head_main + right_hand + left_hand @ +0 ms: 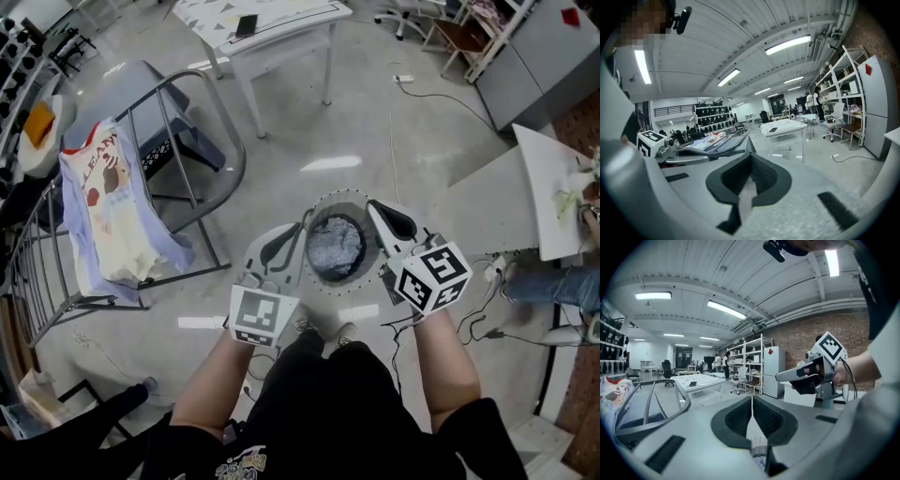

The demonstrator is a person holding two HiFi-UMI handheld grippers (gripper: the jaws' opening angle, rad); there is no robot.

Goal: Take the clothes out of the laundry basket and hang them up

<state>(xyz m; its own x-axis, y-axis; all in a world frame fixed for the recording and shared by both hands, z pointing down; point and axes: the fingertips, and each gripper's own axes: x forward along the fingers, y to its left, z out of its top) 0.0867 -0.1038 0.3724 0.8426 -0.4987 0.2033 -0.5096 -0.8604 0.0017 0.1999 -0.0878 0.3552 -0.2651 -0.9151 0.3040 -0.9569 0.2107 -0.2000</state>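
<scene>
Fig.: reach-in step, as I read it. L gripper (296,231) & R gripper (375,208), jaws shut, empty, flank laundry basket (349,290) at frame centre; grey clothes (335,246) inside. Next: open jaws, pinch cloth, carry to rack (202,103), upper left.

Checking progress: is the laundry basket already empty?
No, a crumpled grey garment lies inside the round laundry basket.

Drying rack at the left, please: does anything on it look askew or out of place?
Only mildly: the printed shirt on the drying rack lies rumpled and uneven across its rails. Nothing looks spilled or damaged.
</scene>
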